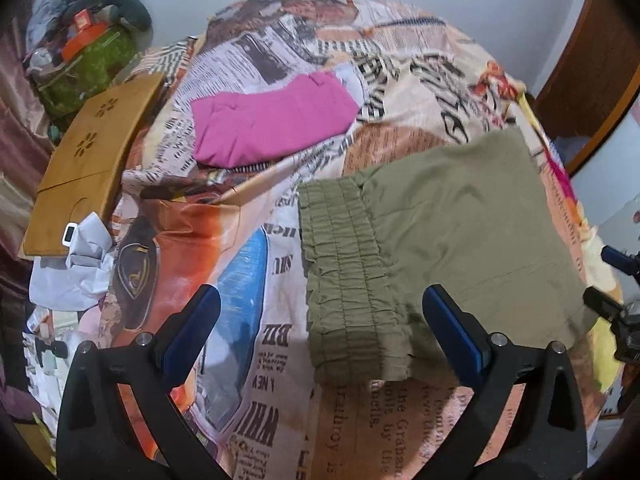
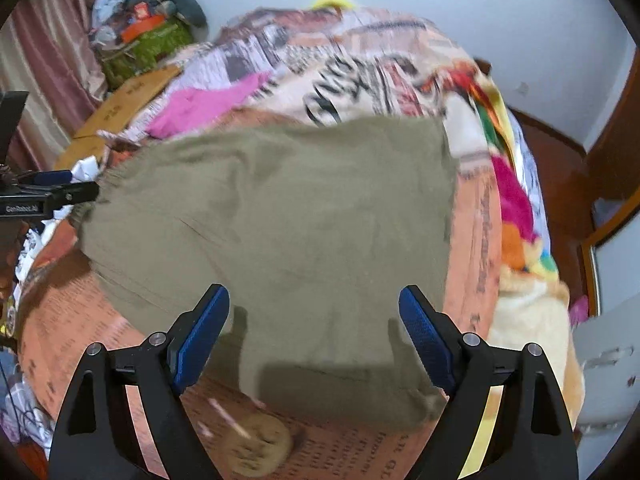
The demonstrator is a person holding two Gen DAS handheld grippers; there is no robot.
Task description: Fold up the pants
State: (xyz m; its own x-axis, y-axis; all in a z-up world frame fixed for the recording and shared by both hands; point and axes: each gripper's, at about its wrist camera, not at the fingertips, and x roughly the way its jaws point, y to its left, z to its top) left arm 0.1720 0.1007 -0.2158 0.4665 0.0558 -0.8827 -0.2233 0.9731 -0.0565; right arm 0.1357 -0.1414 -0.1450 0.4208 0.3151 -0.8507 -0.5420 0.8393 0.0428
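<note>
The olive pants point(image 1: 448, 240) are lying folded on the bedspread point(image 1: 248, 280), pink cloth point(image 1: 272, 124) far left. Both the left gripper point(image 1: 320, 332) and right gripper point(image 2: 314, 332) are hovering wide, empty. Pinching the bedspread along with one layer is risking undoing the fold.

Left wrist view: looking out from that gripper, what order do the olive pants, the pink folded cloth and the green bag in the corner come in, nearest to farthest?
From the left gripper, which stands open:
1. Olive pants, just ahead and to the right, the elastic waistband between the fingers.
2. Pink folded cloth, farther up the bed, centre-left.
3. Green bag, far top-left corner by the wall.
</note>
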